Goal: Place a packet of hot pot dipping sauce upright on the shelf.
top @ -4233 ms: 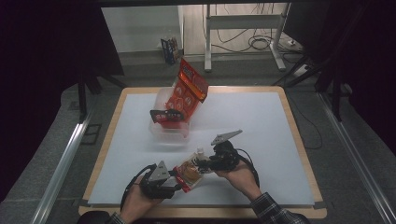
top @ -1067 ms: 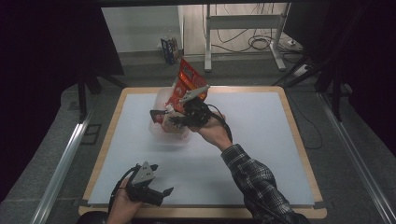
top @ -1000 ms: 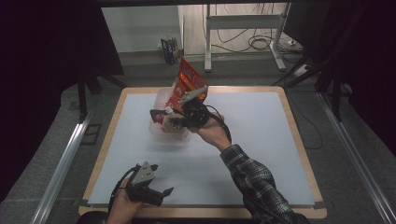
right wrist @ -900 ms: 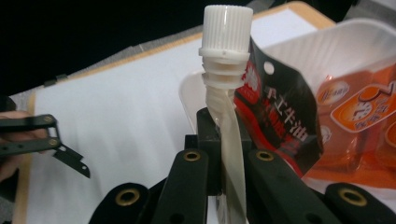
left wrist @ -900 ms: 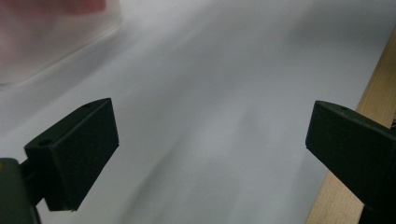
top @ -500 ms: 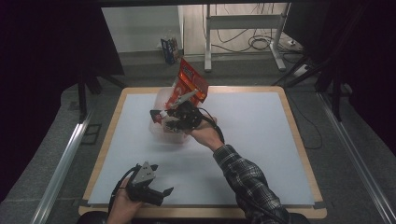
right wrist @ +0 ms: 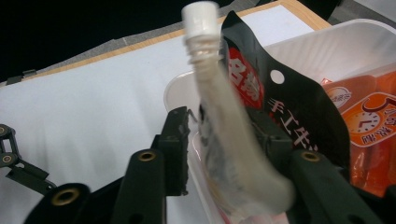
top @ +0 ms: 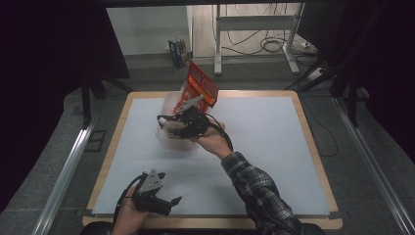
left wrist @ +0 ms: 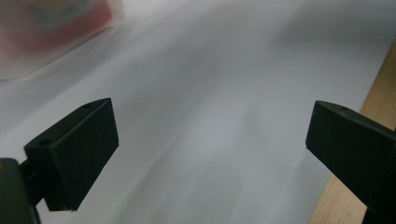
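**Releasing a spouted pouch into the snack tub**

White sheeting covers the wood-rimmed table (top: 293, 147), which stands in a dim room with black drapes at the sides and cables on the floor behind. Toward the far left of the sheet sits a clear plastic tub (top: 169, 105), and the work centres on it. The right gripper (top: 171, 125) is reached out over the tub's near rim. Its jaws have just been opening, and they now stand apart with a pale, translucent drink pouch with a white screw cap (right wrist: 224, 135) between them. In the right gripper view the pouch is blurred; its long axis runs up and away from the jaws, cap (right wrist: 201, 16) uppermost, and its lower end sags between the jaw tips over the tub's interior. Whether a pad rests against it cannot be told. A black snack packet with red lettering (right wrist: 289, 112) leans just behind the pouch, and an orange packet (right wrist: 369, 135) lies beside it in the tub. A tall red-and-orange bag (top: 198, 88) stands at the tub's far side. These packets crowd the space the pouch should drop into. The left gripper (top: 164, 203) rests near the table's front edge, well apart from the tub, jaws spread wide over bare sheet and holding nothing.
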Motion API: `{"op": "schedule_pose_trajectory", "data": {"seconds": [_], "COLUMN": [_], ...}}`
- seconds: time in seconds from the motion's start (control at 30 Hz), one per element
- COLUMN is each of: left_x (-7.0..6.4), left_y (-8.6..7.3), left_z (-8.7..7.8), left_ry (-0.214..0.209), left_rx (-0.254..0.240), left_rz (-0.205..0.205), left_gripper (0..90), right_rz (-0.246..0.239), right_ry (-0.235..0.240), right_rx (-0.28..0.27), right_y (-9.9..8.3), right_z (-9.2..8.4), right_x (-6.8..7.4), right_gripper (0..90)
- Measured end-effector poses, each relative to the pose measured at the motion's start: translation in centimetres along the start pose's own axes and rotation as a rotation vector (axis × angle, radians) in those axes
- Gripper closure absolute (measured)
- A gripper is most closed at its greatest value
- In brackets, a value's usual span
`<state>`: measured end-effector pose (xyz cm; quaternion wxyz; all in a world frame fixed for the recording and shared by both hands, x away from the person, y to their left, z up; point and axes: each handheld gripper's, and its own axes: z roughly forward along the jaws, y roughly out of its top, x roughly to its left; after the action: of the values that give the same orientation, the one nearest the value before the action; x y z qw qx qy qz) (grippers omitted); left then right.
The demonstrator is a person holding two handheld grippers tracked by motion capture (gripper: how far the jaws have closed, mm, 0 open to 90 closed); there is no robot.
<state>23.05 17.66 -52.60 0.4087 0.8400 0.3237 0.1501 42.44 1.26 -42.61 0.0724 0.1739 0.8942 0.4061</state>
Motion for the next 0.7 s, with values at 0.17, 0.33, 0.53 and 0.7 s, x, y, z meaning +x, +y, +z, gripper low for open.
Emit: {"op": "schedule_pose_trajectory", "data": {"seconds": [0.17,0.33,0.53,0.7], "left_x": [0.1,0.1,0.1,0.1], "left_y": [0.0,0.0,0.0,0.0], "left_z": [0.0,0.0,0.0,0.0], "left_ry": [0.003,0.006,0.008,0.009], "left_rx": [0.001,0.004,0.005,0.009], "left_rz": [-0.001,0.001,0.001,0.004], "left_gripper": [2.4,2.4,2.3,2.4], "right_rz": [-0.008,-0.019,-0.07,-0.074], "right_ry": [-0.012,-0.022,-0.061,-0.053], "right_rx": [0.001,0.007,0.029,0.028], "right_y": [-0.2,-0.2,-0.3,-0.5], "right_z": [0.0,0.0,-0.1,-0.3], "right_x": [0.1,0.5,1.0,1.1], "right_gripper": [55.1,48.5,39.6,34.4]}}
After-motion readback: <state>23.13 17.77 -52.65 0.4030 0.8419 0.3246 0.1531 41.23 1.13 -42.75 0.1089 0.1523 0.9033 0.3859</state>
